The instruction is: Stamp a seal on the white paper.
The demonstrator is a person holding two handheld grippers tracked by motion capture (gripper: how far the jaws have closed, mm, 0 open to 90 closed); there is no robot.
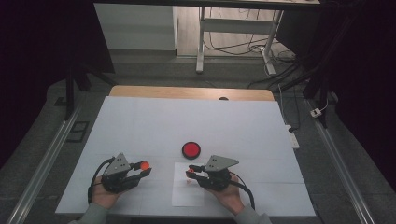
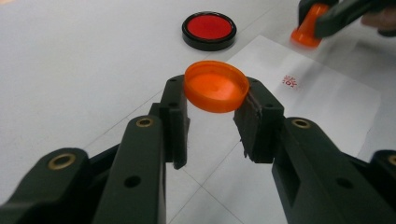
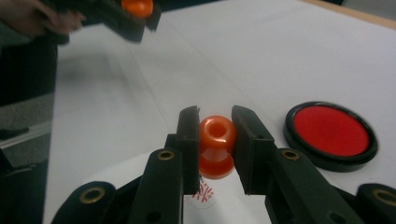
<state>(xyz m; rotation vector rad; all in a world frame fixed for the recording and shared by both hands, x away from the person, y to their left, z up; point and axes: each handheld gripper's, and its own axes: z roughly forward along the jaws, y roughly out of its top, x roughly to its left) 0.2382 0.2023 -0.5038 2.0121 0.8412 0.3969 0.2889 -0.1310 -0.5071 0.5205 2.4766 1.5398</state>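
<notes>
Two grippers are loaded: our left gripper (image 2: pixel 212 121) pinches the orange cap (image 2: pixel 216 86), our right gripper (image 3: pixel 215 140) clamps the orange stamp (image 3: pixel 216 145) at lower centre, just above the paper sheet (image 1: pixel 188 190) and its red print (image 3: pixel 204 192). We should lift straight, then cap squarely. Ink pad (image 1: pixel 191 150) sits clear, up-frame.

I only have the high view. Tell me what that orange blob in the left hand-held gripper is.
Observer: An orange cap, hollow side up, pinched at its edges by the left hand-held gripper.
Operator: Now report on the right one.
Observer: The right hand-held gripper clamps an orange stamp by its knob, just above the paper.
Operator: Confirm whether the paper is marked.
Observer: Yes, a red stamp print sits on it, and the open ink pad lies beyond.
</notes>
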